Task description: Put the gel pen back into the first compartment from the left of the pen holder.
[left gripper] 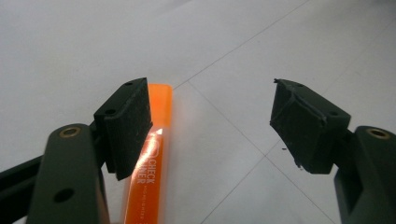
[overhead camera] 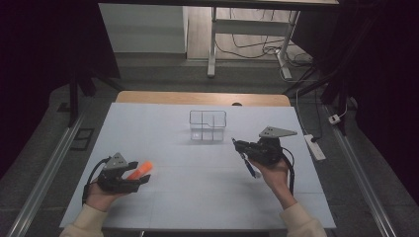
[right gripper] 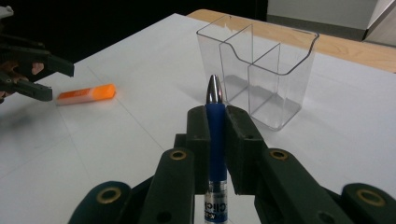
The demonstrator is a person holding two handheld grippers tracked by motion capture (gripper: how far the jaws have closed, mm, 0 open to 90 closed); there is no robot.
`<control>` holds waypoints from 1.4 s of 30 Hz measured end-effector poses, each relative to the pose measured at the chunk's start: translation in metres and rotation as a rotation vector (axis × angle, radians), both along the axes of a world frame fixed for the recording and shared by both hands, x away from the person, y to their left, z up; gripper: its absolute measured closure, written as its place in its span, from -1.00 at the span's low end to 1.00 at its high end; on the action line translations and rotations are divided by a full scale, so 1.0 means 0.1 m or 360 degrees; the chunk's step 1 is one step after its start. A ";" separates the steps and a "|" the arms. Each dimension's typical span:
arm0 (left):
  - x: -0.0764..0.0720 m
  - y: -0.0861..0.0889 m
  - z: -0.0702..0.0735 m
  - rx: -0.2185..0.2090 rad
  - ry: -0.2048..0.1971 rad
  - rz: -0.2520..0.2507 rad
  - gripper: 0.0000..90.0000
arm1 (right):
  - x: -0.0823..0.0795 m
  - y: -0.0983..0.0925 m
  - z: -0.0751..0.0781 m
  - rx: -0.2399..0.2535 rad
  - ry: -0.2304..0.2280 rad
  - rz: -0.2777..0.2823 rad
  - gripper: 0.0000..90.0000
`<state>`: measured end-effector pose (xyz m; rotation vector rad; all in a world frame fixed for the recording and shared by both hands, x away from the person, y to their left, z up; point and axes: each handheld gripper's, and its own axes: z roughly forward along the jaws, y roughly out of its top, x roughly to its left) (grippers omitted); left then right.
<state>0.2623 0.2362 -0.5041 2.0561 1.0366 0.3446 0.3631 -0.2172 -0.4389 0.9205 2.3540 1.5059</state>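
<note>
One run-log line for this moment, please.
left gripper: open at orange highlighter | right gripper: shut on blue pen | clear organizer: empty

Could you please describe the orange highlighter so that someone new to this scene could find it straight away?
Start at the white table and look to its near left side, where the left tool rests with open jaws. Between those jaws, against one pad, lies the orange highlighter. It is short, flat-sided and bright orange, unlike the slim blue pen clamped in the right tool.
</note>
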 end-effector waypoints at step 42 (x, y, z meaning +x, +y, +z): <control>0.02 0.00 -0.02 0.0003 0.0014 0.0006 -0.35 | 0.37 0.35 0.35 0.0248 -0.0177 -0.0087 0.76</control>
